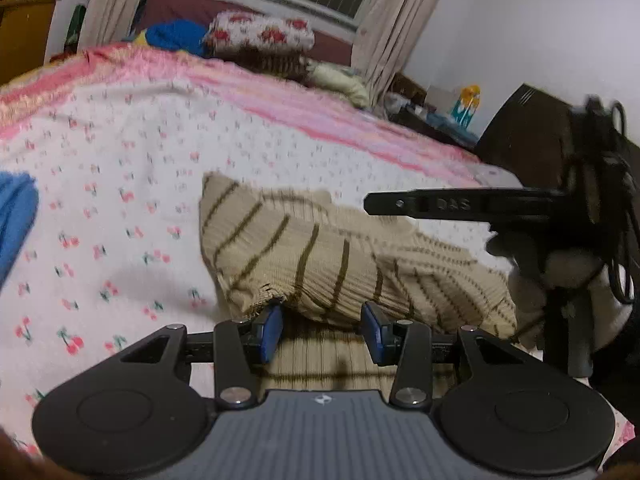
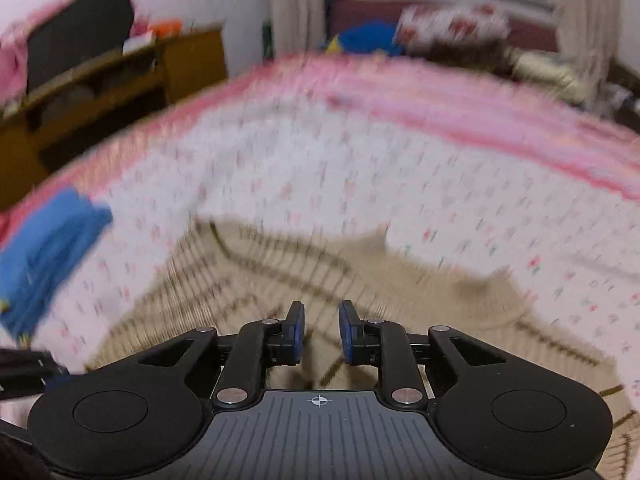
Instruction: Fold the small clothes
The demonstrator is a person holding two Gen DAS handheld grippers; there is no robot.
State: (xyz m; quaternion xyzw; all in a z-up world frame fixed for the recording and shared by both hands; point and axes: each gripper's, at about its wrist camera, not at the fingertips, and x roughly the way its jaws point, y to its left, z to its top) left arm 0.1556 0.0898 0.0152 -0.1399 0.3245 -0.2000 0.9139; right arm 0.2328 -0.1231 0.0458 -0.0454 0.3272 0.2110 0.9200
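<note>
A beige knit garment with brown stripes (image 1: 320,264) lies on the cherry-print bed cover, part of it folded over on itself. My left gripper (image 1: 322,330) is open, its blue pads on either side of the garment's near edge, with nothing pinched. My right gripper (image 2: 322,334) is open and empty, hovering just above the same garment (image 2: 280,280); that view is motion-blurred. The right gripper also shows side-on in the left wrist view (image 1: 460,204), above the garment's right part.
A blue cloth (image 1: 16,216) lies on the bed cover (image 1: 120,184) to the left; it also shows in the right wrist view (image 2: 44,256). Pillows and a blue heap (image 1: 176,36) sit at the bed's far end. A wooden cabinet (image 2: 100,88) stands at left.
</note>
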